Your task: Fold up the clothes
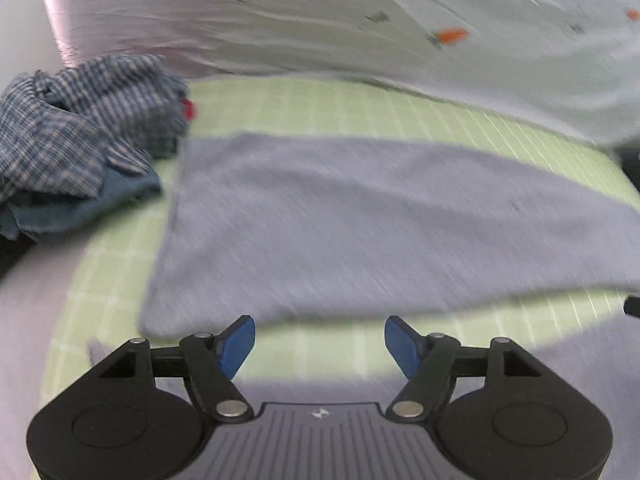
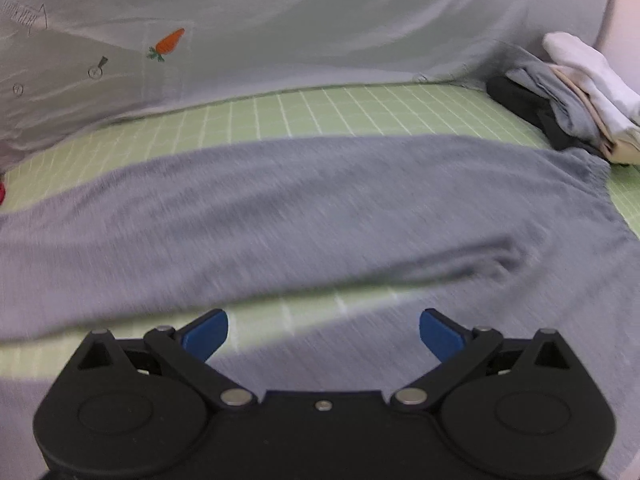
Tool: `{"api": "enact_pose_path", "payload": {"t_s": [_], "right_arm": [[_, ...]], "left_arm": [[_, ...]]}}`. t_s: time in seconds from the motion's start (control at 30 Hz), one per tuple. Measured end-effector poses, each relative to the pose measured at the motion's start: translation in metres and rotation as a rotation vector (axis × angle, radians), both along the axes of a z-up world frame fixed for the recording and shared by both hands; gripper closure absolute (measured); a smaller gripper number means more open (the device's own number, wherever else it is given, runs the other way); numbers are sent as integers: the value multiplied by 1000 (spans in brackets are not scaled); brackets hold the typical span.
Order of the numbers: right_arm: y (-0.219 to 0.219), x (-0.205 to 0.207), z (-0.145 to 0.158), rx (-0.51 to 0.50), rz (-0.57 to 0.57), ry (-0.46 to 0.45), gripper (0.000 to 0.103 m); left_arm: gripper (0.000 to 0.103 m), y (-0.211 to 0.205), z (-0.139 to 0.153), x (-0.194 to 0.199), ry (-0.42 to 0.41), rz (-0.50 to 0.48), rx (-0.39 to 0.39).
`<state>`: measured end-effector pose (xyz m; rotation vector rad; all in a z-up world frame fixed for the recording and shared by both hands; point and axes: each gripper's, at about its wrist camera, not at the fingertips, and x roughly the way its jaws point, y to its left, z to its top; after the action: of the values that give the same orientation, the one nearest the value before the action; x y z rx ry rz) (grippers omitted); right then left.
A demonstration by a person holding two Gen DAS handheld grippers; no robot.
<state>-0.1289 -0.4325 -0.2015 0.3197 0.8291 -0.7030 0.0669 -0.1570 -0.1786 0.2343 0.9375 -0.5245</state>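
Note:
A grey garment (image 1: 360,224) lies flat across the green grid mat (image 1: 320,104), folded into a long band; the right wrist view shows the same grey garment (image 2: 300,216) spread over the mat (image 2: 320,112). My left gripper (image 1: 320,346) hovers just short of its near edge, blue pads wide apart, nothing between them. My right gripper (image 2: 324,336) is likewise open over the near edge, with grey cloth and a strip of mat showing beneath its empty jaws. Both views are motion-blurred.
A crumpled blue checked shirt (image 1: 80,128) lies at the mat's left end. A pale shirt with carrot prints (image 2: 200,40) is spread behind the mat. A pile of folded white, grey and black clothes (image 2: 568,96) sits at the right end.

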Motion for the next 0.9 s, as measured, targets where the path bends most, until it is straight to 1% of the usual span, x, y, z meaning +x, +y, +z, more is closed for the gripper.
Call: {"api": "enact_pose_path", "payload": {"t_s": [0.1,0.27,0.4,0.53,0.63,0.7,0.77,0.83,0.9], "right_arm": [[-7,-32,-6,7,-7,17,0],[-30,-84,-12,19,-16,55,0],[-57,-121,-14,40,-46,66,0],[-89,-158,-14,47,-100,52,0],[-112,-185,-11,27,-153,36,0],[-129,-203,-11,9,-195,34,0],[-146,-219,-13,-7,-244,33,0],[-163,-236,-16,-7,-300,22,0],[-175,-248,-19,-8,-343,13,0]], "left_arm": [[30,-13,-6,-32,7,-32,28],[30,-39,-10,-76,23,-33,61],[30,-60,-18,-102,59,-19,89],[30,-81,-24,-122,59,-16,119],[30,-97,-29,-133,67,-11,139],[25,-105,-30,-139,49,-8,157],[24,-111,-31,-142,30,0,170],[19,-114,-32,-143,26,23,177],[9,-114,-34,-143,21,49,185]]}}
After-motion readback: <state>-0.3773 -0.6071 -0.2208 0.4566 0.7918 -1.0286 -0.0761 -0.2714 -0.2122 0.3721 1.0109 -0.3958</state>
